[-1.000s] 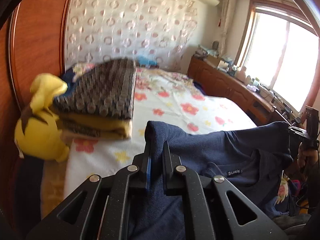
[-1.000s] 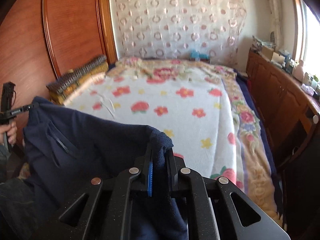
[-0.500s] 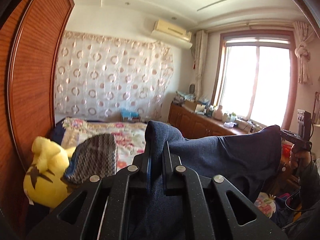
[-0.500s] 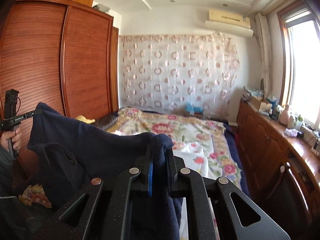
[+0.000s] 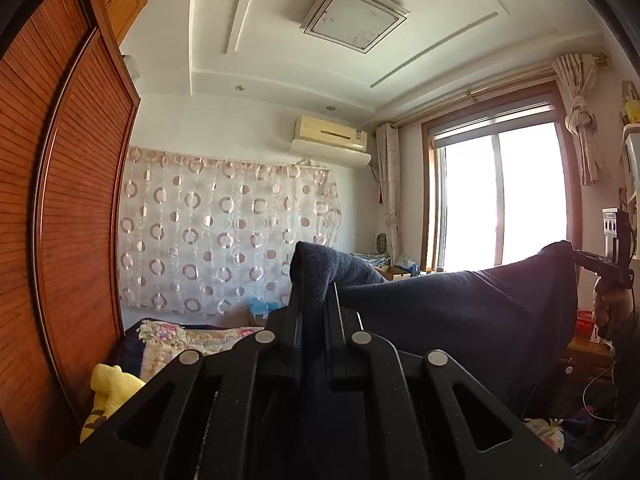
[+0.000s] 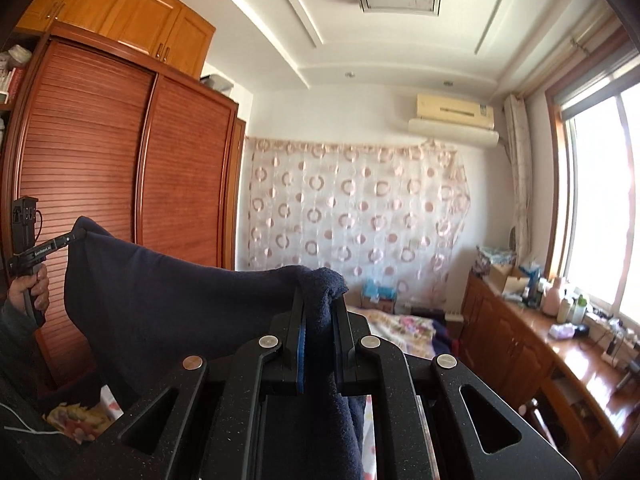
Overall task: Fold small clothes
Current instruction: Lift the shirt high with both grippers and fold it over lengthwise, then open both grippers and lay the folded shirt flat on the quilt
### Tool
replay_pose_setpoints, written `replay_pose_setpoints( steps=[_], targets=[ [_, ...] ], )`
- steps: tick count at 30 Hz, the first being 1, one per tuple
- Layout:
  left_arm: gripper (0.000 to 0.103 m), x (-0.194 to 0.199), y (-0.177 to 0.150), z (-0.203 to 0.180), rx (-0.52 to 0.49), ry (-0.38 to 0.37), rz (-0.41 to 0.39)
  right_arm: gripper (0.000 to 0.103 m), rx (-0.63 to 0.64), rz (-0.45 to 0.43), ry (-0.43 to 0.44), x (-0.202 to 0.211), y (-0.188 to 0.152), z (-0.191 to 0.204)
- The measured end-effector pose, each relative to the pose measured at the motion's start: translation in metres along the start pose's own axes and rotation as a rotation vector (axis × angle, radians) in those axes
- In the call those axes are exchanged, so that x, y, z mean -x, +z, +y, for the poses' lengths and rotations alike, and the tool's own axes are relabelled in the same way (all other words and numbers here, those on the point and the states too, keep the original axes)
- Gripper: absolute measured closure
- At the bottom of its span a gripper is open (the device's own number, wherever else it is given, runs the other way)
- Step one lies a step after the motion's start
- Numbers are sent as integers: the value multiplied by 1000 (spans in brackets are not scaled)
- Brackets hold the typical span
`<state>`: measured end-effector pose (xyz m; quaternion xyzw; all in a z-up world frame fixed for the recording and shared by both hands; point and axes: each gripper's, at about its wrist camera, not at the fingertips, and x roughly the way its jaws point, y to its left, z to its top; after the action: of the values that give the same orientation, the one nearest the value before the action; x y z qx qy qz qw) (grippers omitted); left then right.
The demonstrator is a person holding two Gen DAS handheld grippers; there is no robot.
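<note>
Left gripper (image 5: 314, 300) and right gripper (image 6: 320, 300) pinch navy garment (image 5: 460, 312) corners.

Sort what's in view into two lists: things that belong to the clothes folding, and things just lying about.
Part of the job:
navy garment
left claw, shut on one end of it
right claw, shut on the other end
floral bed

Just lying about:
yellow plush toy
wardrobe
air conditioner
clutter on the window-side cabinet

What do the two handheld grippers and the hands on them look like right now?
Both grippers are matte black with speckled, triangular-cutout linkages and silver pivot pins. The right gripper has a blue pad on one of its jaws. The left gripper shows, in the right view, a pistol handle, white lettering, a thin cable, a bare hand and a dark sleeve.
</note>
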<state>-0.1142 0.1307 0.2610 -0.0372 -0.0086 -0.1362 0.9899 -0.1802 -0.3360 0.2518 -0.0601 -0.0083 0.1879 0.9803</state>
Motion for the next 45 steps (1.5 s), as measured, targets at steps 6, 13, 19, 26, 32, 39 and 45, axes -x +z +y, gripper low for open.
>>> replay_pose_setpoints(
  steps=[6, 13, 19, 26, 32, 39, 45],
  targets=[
    [94, -12, 1, 5, -11, 11, -11, 93, 42, -39, -26, 7, 2, 9],
    [94, -70, -27, 18, 2, 52, 68, 93, 32, 19, -54, -47, -28, 28],
    [94, -161, -75, 38, 20, 103, 223, 93, 11, 177, -82, -155, -47, 6],
    [78, -284, -170, 82, 24, 222, 448, 78, -65, 446, -110, -344, -133, -25],
    [29, -284, -217, 77, 80, 154, 558, 77, -190, 686, -182, -428, -239, -47],
    [24, -258, -237, 54, 87, 142, 619, 77, -237, 696, -134, -415, -249, -52],
    [24, -240, -268, 48, 91, 138, 685, 77, -257, 690, -87, -382, -267, -61]
  ],
)
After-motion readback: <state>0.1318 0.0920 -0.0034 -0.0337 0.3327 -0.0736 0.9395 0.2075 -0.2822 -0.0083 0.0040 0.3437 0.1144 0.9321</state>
